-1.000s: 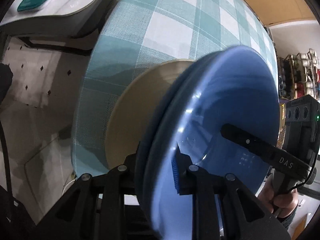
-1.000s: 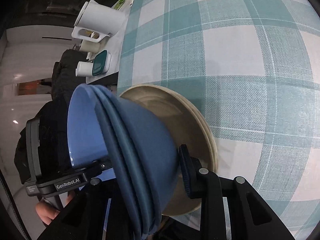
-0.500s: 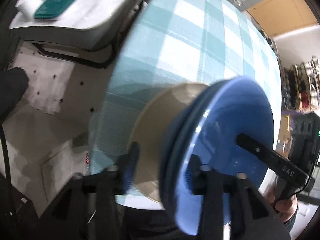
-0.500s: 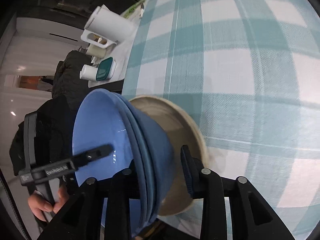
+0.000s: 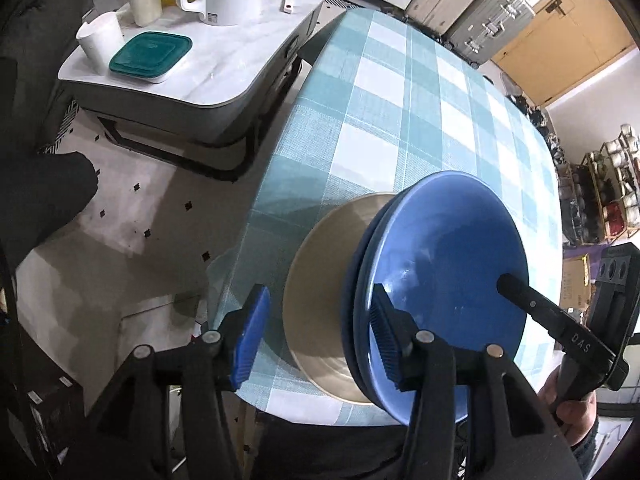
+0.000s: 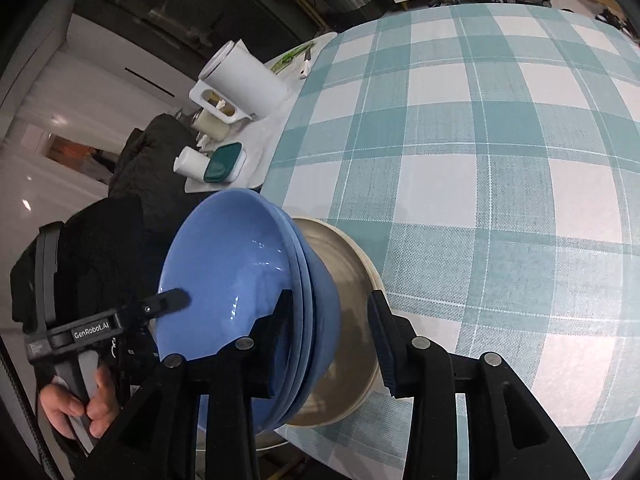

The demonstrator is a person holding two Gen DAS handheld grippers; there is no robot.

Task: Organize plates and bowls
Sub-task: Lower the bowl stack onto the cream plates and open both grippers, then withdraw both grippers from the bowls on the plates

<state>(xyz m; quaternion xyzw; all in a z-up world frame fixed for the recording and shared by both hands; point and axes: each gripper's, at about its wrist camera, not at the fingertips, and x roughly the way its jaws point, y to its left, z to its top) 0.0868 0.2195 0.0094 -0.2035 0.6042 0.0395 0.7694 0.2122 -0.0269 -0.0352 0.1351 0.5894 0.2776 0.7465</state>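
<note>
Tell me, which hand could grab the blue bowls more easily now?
Probably the right. The right gripper has its opening jaws around just the rim of the bowls, not pressing it. The left gripper spans the edge of the plate too.

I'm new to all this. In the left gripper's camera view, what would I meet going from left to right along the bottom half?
Tiled floor → left gripper → beige plate → stacked blue bowls → right gripper → hand holding it.
</note>
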